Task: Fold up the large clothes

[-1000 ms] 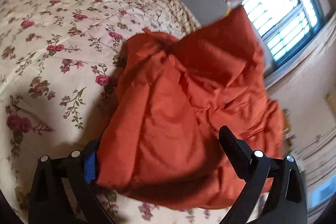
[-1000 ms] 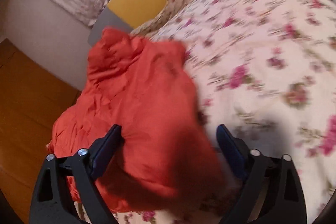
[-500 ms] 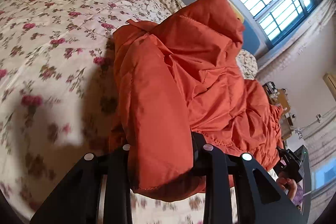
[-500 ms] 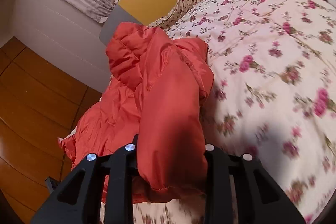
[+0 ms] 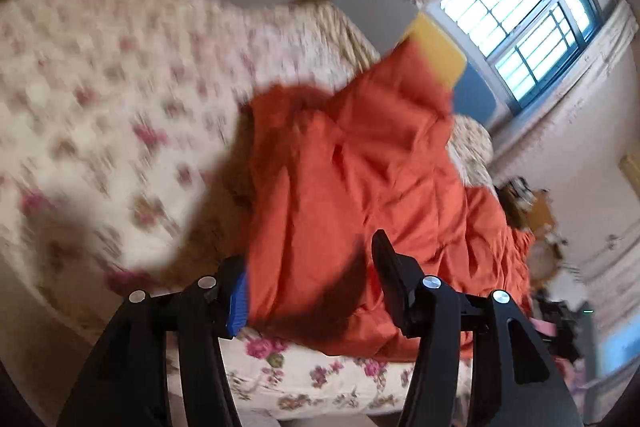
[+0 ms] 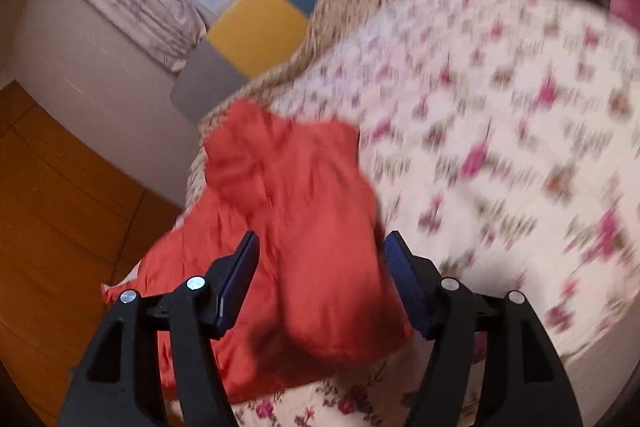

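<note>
An orange padded jacket (image 5: 352, 187) lies bunched on the flowered bedspread (image 5: 100, 115), near the bed's front edge. In the left wrist view my left gripper (image 5: 312, 279) straddles the jacket's near fold. Its jaws are opening, the fabric sits between them, and the right finger stands clear of it. In the right wrist view the same jacket (image 6: 288, 195) shows with a thick fold running toward the camera. My right gripper (image 6: 320, 267) has that fold between its blue pads (image 6: 400, 275). Its jaws are opening too and do not pinch the cloth. Both views are motion-blurred.
A headboard of grey, yellow (image 6: 256, 27) and blue panels stands under a bright window (image 5: 520, 19) with curtains. Wooden floor (image 6: 52, 195) runs beside the bed. Cluttered furniture (image 5: 532, 211) stands past the bed's far side. Most of the bedspread (image 6: 500, 147) is bare.
A second ago both grippers stood wide over the jacket. Half a second ago each was shut on a fold. Now both have their jaws apart and have drawn back and up.
</note>
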The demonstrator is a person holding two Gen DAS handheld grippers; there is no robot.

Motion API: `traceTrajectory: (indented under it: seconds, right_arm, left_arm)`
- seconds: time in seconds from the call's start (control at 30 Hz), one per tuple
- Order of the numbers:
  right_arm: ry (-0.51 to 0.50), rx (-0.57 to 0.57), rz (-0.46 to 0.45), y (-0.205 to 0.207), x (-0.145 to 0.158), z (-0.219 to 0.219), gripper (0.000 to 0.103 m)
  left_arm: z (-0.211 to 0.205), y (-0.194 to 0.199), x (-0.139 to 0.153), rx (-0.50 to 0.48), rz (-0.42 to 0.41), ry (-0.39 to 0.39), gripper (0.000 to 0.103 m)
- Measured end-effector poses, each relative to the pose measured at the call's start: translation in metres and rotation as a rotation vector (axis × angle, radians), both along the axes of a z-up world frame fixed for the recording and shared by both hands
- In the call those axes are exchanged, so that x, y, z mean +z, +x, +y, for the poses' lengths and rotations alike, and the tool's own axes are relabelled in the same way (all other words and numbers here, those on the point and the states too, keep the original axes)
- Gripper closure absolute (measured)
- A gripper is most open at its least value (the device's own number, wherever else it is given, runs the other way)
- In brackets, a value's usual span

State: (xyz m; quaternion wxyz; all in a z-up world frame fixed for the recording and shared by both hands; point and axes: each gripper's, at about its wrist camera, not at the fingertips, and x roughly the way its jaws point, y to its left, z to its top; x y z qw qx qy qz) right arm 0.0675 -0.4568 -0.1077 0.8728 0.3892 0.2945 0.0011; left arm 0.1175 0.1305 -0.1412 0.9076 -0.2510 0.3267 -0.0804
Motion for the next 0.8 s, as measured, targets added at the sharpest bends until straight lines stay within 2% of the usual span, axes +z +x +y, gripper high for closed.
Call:
traceTrajectory:
  seconds: [0.07,0.1,0.17,0.27,0.37,0.47,0.53,0.57,0.6,0.63,0.67,0.7,0.73,0.8]
  right_arm:
    - [-0.118,-0.015,-0.033,-0.003,0.024,0.009,0.038]
    - [-0.185,0.011,-0.047,0.001,0.037,0.019,0.038]
    - [-0.277,0.079,-0.039,0.021,0.054,0.045,0.038]
    - [-0.389,0.193,-0.018,0.048,0.065,0.084,0.038]
    - [-0.479,0.267,0.028,0.079,0.062,0.120,0.038]
    - [-0.494,0.297,0.101,0.106,0.046,0.136,0.041]
    - [-0.488,0.294,0.141,0.118,0.035,0.138,0.047]
    - [-0.487,0.290,0.151,0.125,0.030,0.139,0.057]
    - [-0.497,0.293,0.156,0.130,0.026,0.141,0.071]
    - [-0.509,0.297,0.156,0.132,0.023,0.142,0.078]
    - [-0.524,0.307,0.149,0.134,0.022,0.144,0.091]
    - [-0.544,0.315,0.140,0.135,0.025,0.147,0.100]
    - [-0.562,0.317,0.131,0.136,0.027,0.148,0.102]
    - [-0.580,0.320,0.093,0.140,0.038,0.149,0.102]
  left_arm:
    - [-0.009,-0.006,0.021,0.049,-0.069,0.104,0.040]
    - [-0.016,-0.007,0.031,0.048,-0.103,0.141,0.032]
    - [-0.043,0.001,0.051,-0.008,-0.157,0.215,0.031]
    - [-0.084,0.022,0.065,-0.089,-0.179,0.329,0.031]
    - [-0.125,0.056,0.062,-0.178,-0.146,0.426,0.031]
    - [-0.146,0.096,0.046,-0.198,-0.087,0.540,0.031]
    - [-0.151,0.116,0.035,-0.175,-0.042,0.608,0.031]
    - [-0.150,0.126,0.028,-0.171,-0.030,0.613,0.031]
    - [-0.148,0.133,0.022,-0.169,-0.021,0.599,0.031]
    - [-0.144,0.138,0.018,-0.171,-0.017,0.578,0.037]
    - [-0.142,0.141,0.015,-0.182,-0.013,0.561,0.047]
    - [-0.141,0.140,0.013,-0.187,-0.005,0.554,0.066]
    - [-0.138,0.141,0.014,-0.188,0.001,0.538,0.079]
    - [-0.137,0.140,0.021,-0.187,-0.010,0.503,0.094]
